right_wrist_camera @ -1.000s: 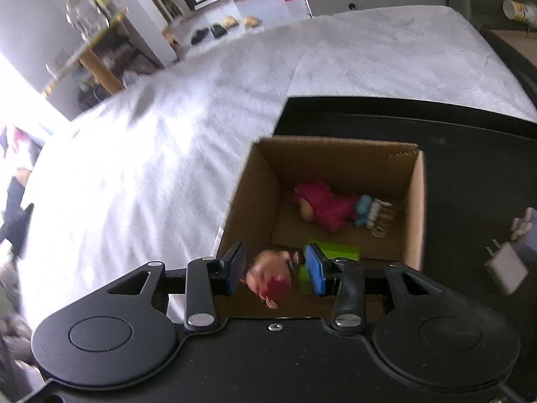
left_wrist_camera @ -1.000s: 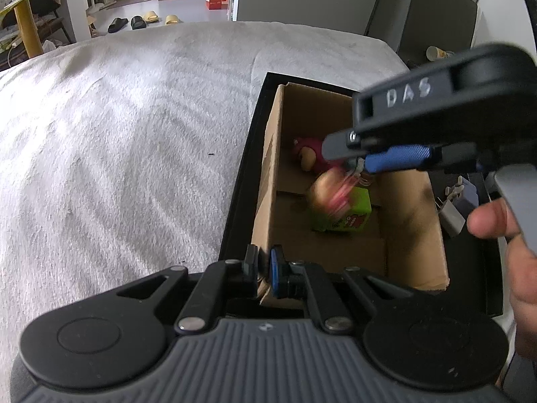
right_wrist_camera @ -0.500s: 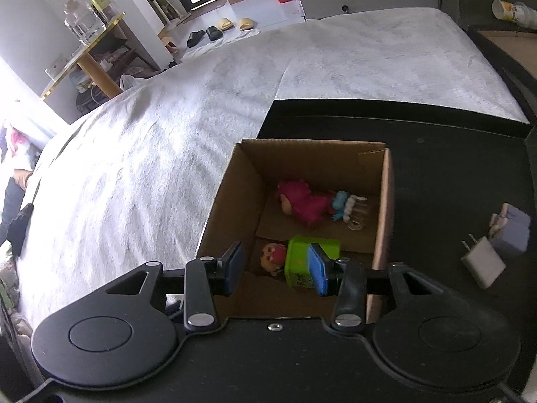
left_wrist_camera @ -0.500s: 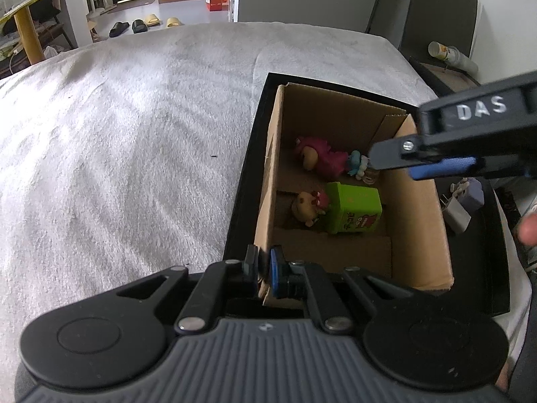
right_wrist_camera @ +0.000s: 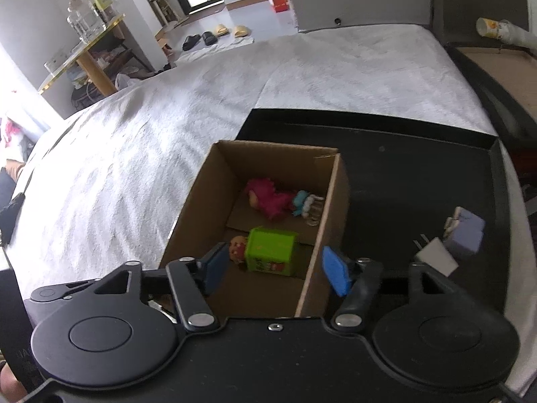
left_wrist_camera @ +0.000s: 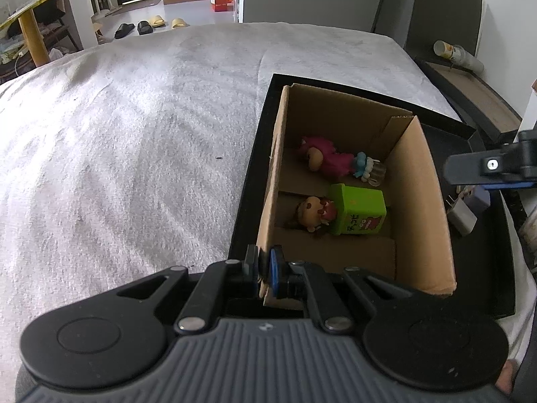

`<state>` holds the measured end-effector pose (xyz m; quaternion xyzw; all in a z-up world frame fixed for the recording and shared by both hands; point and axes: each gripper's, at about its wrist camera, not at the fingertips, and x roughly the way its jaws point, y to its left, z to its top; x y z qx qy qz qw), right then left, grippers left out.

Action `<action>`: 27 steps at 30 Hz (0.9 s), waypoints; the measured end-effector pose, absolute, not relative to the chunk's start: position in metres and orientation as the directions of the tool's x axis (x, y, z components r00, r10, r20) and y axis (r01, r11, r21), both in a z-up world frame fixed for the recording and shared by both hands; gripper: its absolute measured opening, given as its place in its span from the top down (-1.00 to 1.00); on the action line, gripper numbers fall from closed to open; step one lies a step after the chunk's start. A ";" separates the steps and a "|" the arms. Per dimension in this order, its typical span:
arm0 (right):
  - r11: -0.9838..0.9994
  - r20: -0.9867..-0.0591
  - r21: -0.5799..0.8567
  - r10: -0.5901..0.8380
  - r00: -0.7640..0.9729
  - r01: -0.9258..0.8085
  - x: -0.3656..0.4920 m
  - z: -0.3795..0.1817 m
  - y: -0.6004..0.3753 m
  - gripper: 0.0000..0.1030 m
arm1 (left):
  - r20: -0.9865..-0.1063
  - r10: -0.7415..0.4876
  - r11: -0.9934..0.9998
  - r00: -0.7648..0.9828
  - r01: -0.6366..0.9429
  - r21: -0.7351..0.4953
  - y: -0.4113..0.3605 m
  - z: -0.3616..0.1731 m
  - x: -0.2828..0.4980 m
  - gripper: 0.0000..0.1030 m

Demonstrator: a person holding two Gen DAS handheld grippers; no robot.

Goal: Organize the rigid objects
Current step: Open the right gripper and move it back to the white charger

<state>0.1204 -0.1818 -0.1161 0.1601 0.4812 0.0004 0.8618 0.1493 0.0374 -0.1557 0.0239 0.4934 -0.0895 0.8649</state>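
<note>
The small doll (right_wrist_camera: 237,248) is no longer held; it is seen lying in the cardboard box (right_wrist_camera: 188,215), touching the green cube (right_wrist_camera: 272,252), so one placement is judged done. The right gripper (right_wrist_camera: 273,270) jaws have just been opening and are empty. The left gripper (left_wrist_camera: 265,270) is clamped on the box's near wall. The chargers (right_wrist_camera: 449,241) on the black tray (right_wrist_camera: 402,174) remain outside; their details are blurred.

green box (left_wrist_camera: 358,209): its near face carries a few dark characters and a small red figure, too small to read in the left wrist view
green box, right wrist view (right_wrist_camera: 270,250): the print on the near face is blurred, red and dark marks only
left gripper body (left_wrist_camera: 265,327): a small pale emblem at the middle of the ribbed housing, no letters legible
</note>
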 end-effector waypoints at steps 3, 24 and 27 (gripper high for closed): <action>0.949 -0.826 0.270 0.142 0.545 0.161 0.114 -0.116 -0.190 -0.32 | -0.857 -0.124 0.984 0.500 0.175 -0.040 0.037 -0.156 0.148 0.88; 0.941 -0.812 0.262 0.096 0.576 0.212 0.087 -0.125 -0.250 -0.48 | -0.847 -0.072 0.985 0.527 0.170 0.022 0.026 -0.156 0.144 0.88; 0.940 -0.813 0.262 0.094 0.574 0.217 0.085 -0.129 -0.256 -0.48 | -0.837 -0.063 0.983 0.544 0.178 0.041 0.024 -0.156 0.142 0.88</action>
